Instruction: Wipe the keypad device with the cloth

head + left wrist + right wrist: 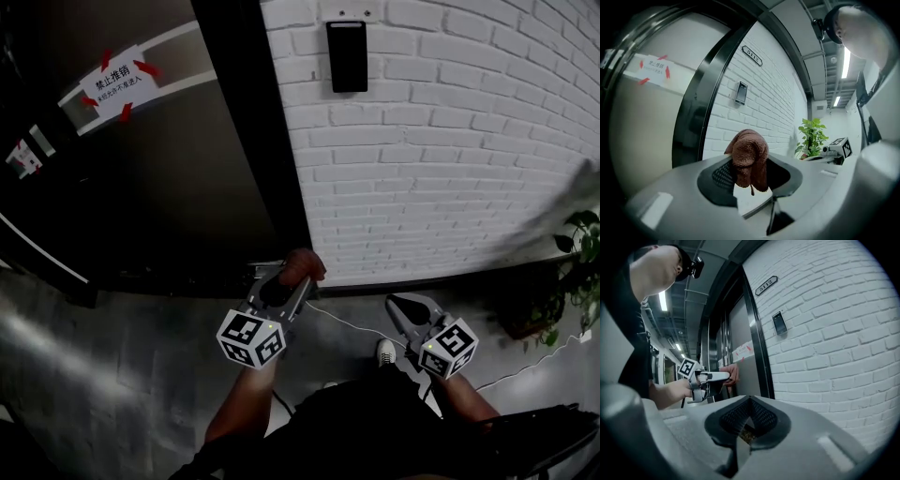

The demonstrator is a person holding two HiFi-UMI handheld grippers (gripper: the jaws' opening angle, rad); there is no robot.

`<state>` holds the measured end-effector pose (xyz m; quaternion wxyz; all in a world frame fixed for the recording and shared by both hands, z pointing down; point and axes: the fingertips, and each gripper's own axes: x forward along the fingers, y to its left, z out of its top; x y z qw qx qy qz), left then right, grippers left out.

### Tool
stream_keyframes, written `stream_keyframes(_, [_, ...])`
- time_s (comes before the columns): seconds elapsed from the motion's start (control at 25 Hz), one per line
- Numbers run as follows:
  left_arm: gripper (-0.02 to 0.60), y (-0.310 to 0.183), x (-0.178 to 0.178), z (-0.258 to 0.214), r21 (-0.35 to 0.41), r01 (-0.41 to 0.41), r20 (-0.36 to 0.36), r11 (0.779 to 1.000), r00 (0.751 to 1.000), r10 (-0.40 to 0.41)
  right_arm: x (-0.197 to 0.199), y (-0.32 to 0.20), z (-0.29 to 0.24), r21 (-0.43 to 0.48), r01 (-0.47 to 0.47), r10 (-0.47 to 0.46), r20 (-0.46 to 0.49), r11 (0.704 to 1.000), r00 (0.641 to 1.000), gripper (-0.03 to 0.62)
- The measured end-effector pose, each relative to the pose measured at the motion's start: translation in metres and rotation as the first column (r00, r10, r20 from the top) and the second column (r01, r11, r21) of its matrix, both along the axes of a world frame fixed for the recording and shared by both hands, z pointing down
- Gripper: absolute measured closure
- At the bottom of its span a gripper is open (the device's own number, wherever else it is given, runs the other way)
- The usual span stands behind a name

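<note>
The keypad device (347, 56) is a black upright panel high on the white brick wall; it also shows small in the left gripper view (740, 93) and the right gripper view (779, 323). My left gripper (291, 278) is shut on a bunched brown cloth (749, 159), which sticks up between its jaws well below the keypad, near the black door frame. In the right gripper view that cloth (732, 373) shows at the left gripper's tip. My right gripper (405, 305) hangs low to the right with its jaws (749, 404) shut and nothing held.
A dark door (169, 178) with a paper notice (119, 82) taped in red stands left of the black frame (253, 141). A potted plant (581, 272) sits at the right wall base. A white cable (347, 323) runs along the floor.
</note>
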<state>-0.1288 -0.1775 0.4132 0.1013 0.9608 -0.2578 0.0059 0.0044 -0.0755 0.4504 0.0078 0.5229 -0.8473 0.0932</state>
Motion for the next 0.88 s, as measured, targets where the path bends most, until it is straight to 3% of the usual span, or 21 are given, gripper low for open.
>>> stream_keyframes(0.36, [0.417,0.039,-0.032,0.013,0.001,-0.018,-0.023,1.000,1.000,0.018,-0.022,0.013,-0.009,-0.020,-0.014,0.014,-0.001,1.000,1.000,0.603])
stream_keyframes(0.56, [0.416,0.047,-0.029,0.012,0.008,-0.019,-0.031,1.000,0.999,0.019,-0.016,0.014,-0.014,0.031,-0.034,0.035,-0.044,0.999,0.998,0.605])
stream_keyframes(0.88, [0.413,0.051,-0.024,0.008,0.001,0.000,-0.045,1.000,0.999,0.000,-0.011,0.026,-0.009,0.020,-0.042,0.043,-0.041,0.999,0.998,0.605])
